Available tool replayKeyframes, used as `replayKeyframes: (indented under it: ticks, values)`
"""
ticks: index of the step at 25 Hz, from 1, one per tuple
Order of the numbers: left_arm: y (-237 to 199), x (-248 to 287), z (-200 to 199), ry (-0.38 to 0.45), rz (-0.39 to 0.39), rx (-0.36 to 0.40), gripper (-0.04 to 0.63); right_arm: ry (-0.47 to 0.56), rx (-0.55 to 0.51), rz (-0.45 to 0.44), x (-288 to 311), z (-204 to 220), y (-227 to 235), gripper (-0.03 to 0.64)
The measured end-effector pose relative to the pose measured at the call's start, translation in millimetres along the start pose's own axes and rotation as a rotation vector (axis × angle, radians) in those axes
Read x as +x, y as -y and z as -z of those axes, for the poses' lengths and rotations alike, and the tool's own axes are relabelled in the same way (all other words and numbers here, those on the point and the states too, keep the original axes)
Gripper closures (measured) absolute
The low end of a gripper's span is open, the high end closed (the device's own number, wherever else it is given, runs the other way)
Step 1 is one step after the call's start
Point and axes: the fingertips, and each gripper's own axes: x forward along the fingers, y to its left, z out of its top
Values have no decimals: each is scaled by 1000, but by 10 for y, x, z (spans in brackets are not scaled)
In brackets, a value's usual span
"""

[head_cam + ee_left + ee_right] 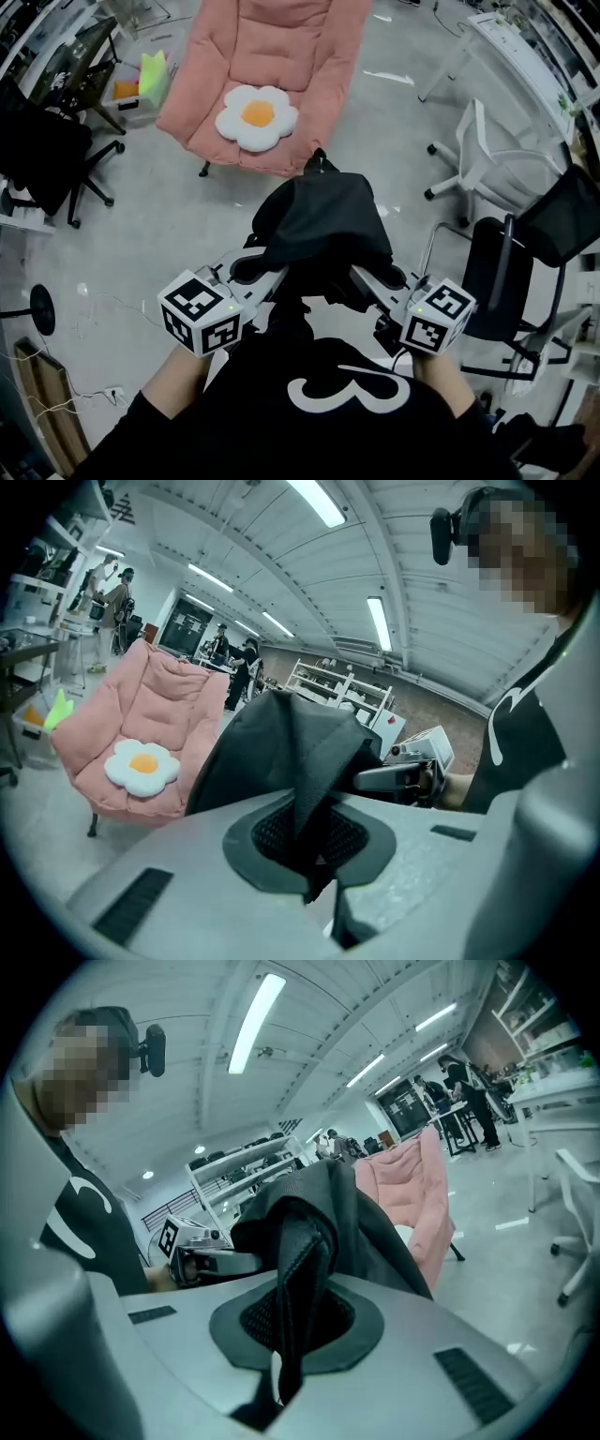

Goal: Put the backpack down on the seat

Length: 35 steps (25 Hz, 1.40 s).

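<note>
Step in hand: carrying; backpack [323, 220] not yet on the seat.
Left gripper [314, 855]: clamped on a fold of backpack fabric.
Right gripper [286, 1335]: clamped on a strap-like fold.
Backpack position: held aloft, short of the pink chair [202, 127] front edge.
Seat: flower cushion [256, 115] lies mid-seat.
Next move, as judged: advance past the front edge, lower, then release both grips.

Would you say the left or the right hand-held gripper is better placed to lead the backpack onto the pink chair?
Left, marginally: the left hand-held gripper and right hand-held gripper are both shut on the backpack, but the pink chair sits ahead and leftward, on the left's side.
</note>
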Motion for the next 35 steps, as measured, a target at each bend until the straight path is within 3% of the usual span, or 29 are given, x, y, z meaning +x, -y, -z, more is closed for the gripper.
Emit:
replayKeyframes:
  ticks: [6,11,17,28,35]
  values:
    - [-629,102,-243,-8,-25,-50,583,-44,45,-40,607,-281,332,604]
    - [-916,55,-565,-1,-52,-43,583,-39,31,-85,926,-610,400,604]
    - [-1221,-2,-881,31,-125,-39,583,-42,10,-160,1269,-932,470,604]
    - [-2056,111,-1492,44,-290,-129,583,-128,72,-320,2124,-1598,896,604]
    - [-2501,173,-1990,71,-377,-118,583,-126,69,-390,2578,-2108,1125,604]
